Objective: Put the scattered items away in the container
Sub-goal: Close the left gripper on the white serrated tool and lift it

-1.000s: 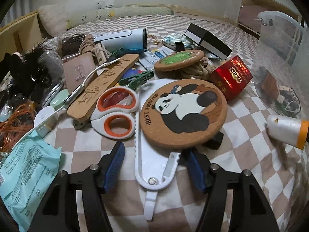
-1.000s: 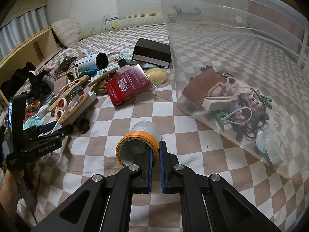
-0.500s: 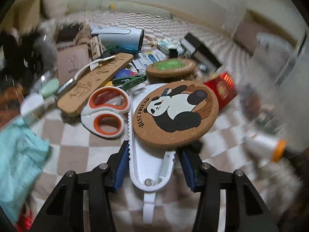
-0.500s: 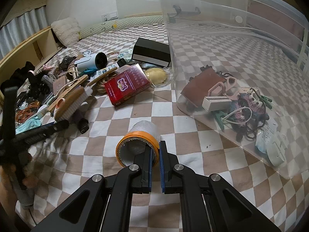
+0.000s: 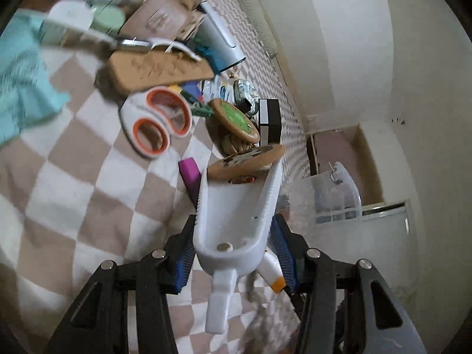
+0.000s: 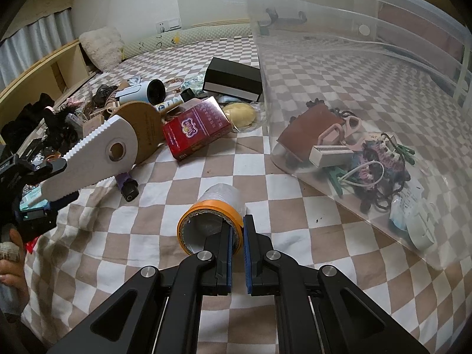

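Lifted and rolled hard since a second ago: the left hand-held gripper now has the white serrated plastic holder pinched between its blue pads, up off the checkered bedsheet, whereas before the holder lay flat with the pads standing apart on either side. The round cork panda coaster came up with it and sits tilted at the holder's far end. From the right wrist view you see its plain cork back behind the holder; whether it's attached or just resting there I can't really tell, the left view is pretty blurred.

What was hidden under the holder now shows: a purple thing with a black end lying on the sheet. The orange-handled scissors and the wooden paddle haven't budged, nor has the red box.

The right hand-held gripper hasn't moved at all. Its jaws are nearly together, clamped on the rim of the orange-edged tape roll, which rests on the sheet. The clear plastic container sits to its right, already holding a jumble of small items. A hand shows at the left edge.
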Motion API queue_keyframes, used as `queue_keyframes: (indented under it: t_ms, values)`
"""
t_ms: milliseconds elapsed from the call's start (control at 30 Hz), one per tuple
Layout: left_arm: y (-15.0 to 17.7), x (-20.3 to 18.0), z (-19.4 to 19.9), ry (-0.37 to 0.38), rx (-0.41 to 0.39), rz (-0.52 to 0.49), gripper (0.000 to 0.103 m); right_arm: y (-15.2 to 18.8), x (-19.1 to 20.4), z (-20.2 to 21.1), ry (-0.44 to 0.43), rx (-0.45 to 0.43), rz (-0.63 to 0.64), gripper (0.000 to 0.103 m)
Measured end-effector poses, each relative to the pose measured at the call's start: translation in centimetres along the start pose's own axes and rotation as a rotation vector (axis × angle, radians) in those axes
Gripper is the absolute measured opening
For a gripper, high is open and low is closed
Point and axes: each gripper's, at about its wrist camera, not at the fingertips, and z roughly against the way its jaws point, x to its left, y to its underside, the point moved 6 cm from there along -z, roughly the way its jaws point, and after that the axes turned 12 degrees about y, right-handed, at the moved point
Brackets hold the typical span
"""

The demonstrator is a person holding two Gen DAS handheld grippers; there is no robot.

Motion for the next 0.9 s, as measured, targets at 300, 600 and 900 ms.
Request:
queue_keyframes:
  t_ms: [300, 600, 900]
  values:
    - [1.7, -2.6, -1.9, -0.383, 0.065, -0.434, 0.049, 0.2, 0.1, 0.0, 0.001, 0.002, 0.010, 0.007]
    - [3.6, -0.3, -4.1, -0.599, 0.145, -0.627, 0.051, 0.2, 0.2, -0.2, -0.002, 0.003, 0.016, 0.007]
    - [2.6, 0.2, -6.9, -0.726, 0.151, -0.735, 0.061, 0.2, 0.6, -0.4, -0.011, 0.006, 0.025, 0.007]
